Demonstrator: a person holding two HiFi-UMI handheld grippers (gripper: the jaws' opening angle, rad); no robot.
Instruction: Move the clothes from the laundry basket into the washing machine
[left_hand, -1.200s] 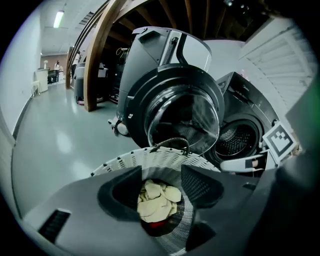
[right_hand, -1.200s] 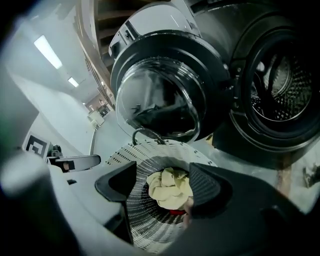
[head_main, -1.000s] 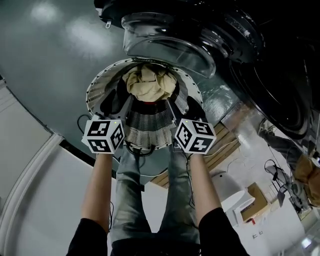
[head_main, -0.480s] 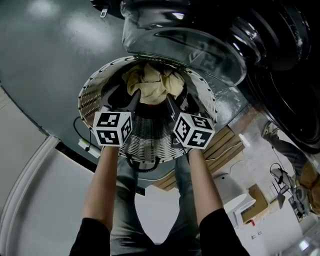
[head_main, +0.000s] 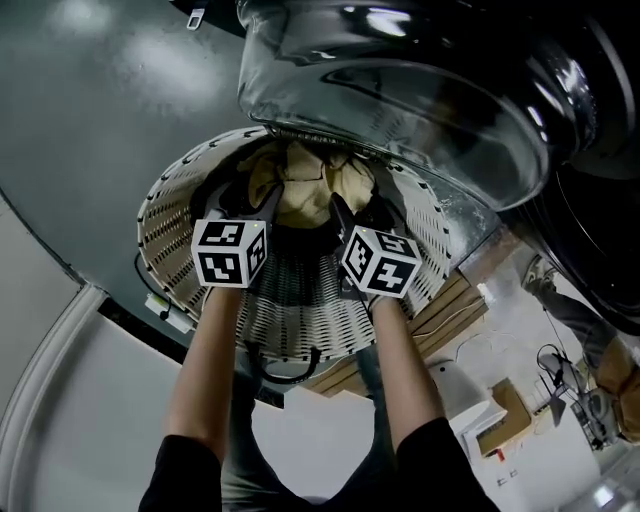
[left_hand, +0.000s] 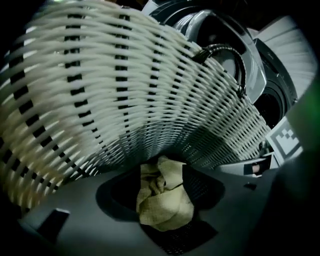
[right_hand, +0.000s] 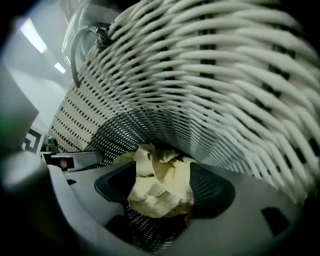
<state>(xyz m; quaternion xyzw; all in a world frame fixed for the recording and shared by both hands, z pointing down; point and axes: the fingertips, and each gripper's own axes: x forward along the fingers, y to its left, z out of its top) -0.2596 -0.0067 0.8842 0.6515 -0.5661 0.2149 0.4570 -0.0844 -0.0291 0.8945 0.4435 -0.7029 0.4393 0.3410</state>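
- White woven laundry basket (head_main: 165, 215) set right below the washing machine's open glass door (head_main: 420, 110); parked close, likely to keep the lift into the drum short.
- Pale yellow cloth (head_main: 300, 185) bunched low against the basket's far wall, partly tucked under the door's rim.
- Angled down into the basket, left gripper (head_main: 245, 200) with fingers (left_hand: 117, 192) spread wide on either side of the cloth (left_hand: 162, 197), not pressing on it; nothing held.
- Mirrored beside it, right gripper (head_main: 358, 212) with fingers (right_hand: 215, 192) likewise parted round the same cloth (right_hand: 157, 187); one pad near touching, no squeeze seen.
- Both aimed at one heap, probably to gather loose, floppy folds from two sides in a single lift.
- Task judged near its start: cloth not yet out of the basket, drum's inside too dark to read.
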